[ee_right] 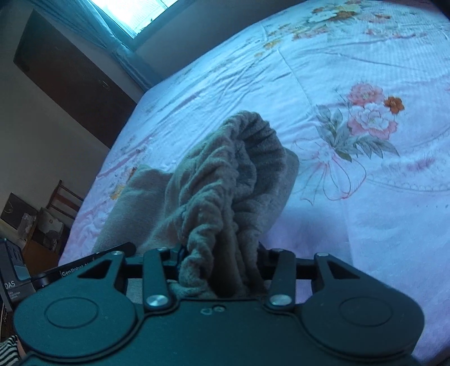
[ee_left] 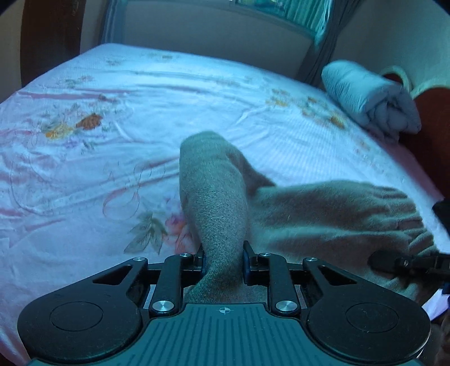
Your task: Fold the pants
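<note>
Grey-brown fleece pants (ee_left: 323, 214) lie on a bed with a white floral sheet (ee_left: 112, 112). My left gripper (ee_left: 223, 261) is shut on a leg end of the pants, which rises in a fold in front of it. My right gripper (ee_right: 219, 261) is shut on the gathered elastic waistband (ee_right: 239, 174), which bunches up between its jaws. The right gripper also shows at the right edge of the left wrist view (ee_left: 407, 263), by the waist end. The fingertips of both are hidden by cloth.
A rolled pale blue quilt (ee_left: 371, 98) lies at the bed's far right corner. A dark wardrobe (ee_right: 70, 76), a window with curtains (ee_right: 126, 17) and a wooden chair (ee_right: 62, 202) stand beyond the bed. The bedsheet (ee_right: 365, 197) spreads to the right.
</note>
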A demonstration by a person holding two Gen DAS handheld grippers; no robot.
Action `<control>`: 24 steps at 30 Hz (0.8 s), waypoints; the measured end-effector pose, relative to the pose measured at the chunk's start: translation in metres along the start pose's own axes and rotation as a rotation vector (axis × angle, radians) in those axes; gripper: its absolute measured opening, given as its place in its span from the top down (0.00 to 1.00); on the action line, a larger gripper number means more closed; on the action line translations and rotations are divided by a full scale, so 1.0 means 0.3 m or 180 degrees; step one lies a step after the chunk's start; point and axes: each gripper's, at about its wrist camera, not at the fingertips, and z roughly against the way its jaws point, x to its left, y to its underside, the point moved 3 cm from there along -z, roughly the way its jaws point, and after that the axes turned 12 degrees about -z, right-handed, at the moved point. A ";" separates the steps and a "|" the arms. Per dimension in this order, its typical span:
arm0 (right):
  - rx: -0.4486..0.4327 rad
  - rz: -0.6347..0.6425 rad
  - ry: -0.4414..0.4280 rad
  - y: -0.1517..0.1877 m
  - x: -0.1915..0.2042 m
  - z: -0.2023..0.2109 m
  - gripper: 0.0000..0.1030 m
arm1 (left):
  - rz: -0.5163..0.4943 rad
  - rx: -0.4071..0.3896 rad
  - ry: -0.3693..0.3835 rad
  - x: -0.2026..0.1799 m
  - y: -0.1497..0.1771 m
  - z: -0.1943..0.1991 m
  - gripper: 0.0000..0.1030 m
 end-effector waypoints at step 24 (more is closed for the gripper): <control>-0.0382 0.0191 -0.0255 -0.760 0.254 -0.483 0.67 | 0.0118 -0.0368 -0.0222 0.261 -0.788 -0.587 0.78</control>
